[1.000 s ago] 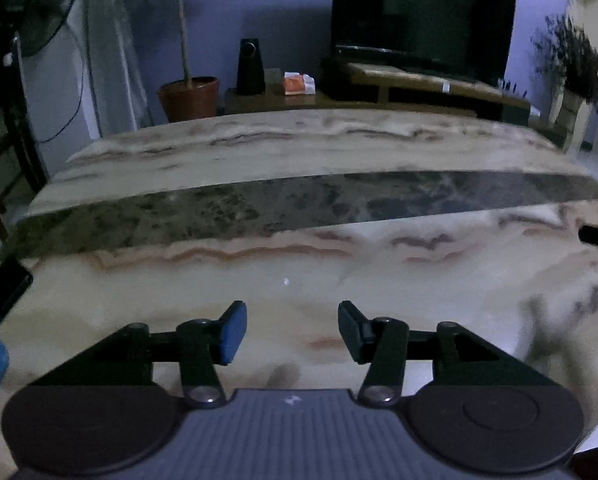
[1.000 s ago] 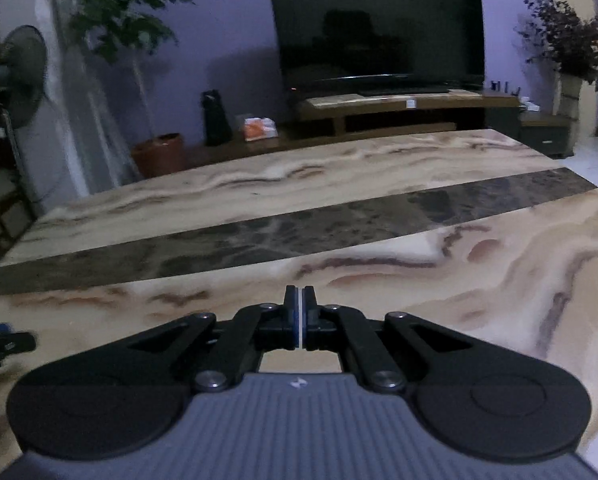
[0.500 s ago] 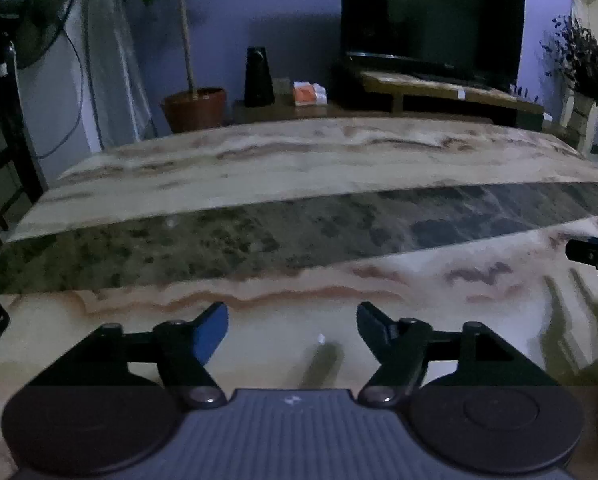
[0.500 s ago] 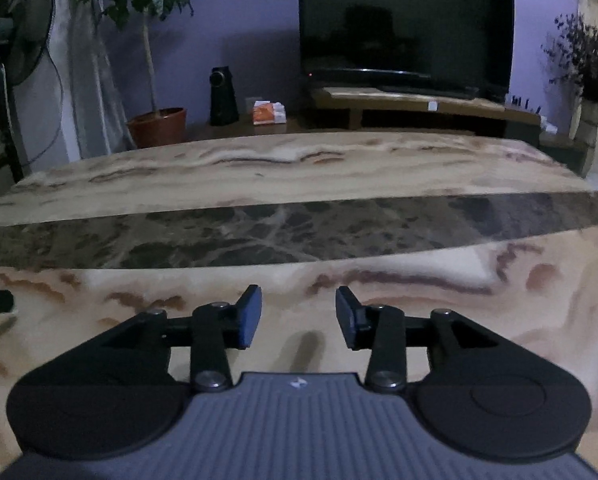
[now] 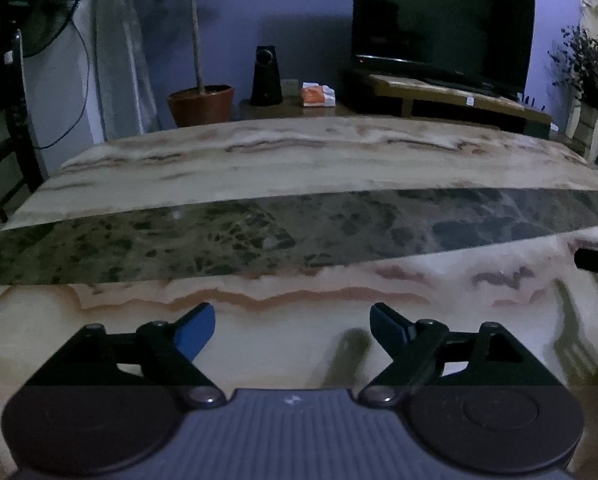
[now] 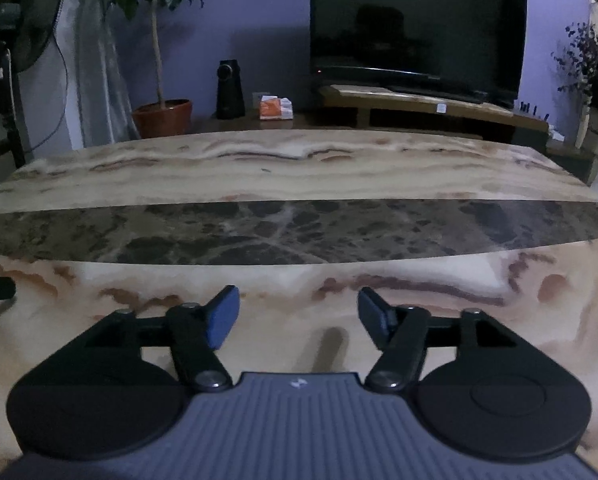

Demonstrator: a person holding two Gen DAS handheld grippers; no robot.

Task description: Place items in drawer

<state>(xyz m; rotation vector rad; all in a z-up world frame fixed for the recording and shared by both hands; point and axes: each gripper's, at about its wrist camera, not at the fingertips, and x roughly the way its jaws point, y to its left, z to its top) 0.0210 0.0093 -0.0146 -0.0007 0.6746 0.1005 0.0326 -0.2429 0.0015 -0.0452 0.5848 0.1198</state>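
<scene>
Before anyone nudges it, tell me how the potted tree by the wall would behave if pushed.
The potted tree looks top-heavy: a leafy crown on a thin trunk, so it may sway or tip. Its pot looks wide and like clay, so probably heavy, more apt to scrape than slide, and breakable if it falls.

Marble table (image 5: 299,168) (image 6: 299,168) – cream veined top, dark mottled band across middle; bare surface in both views.

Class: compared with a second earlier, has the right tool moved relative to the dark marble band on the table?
Yes. The right tool has come down and forward toward the dark band, jaws opening, nothing between them.
</scene>
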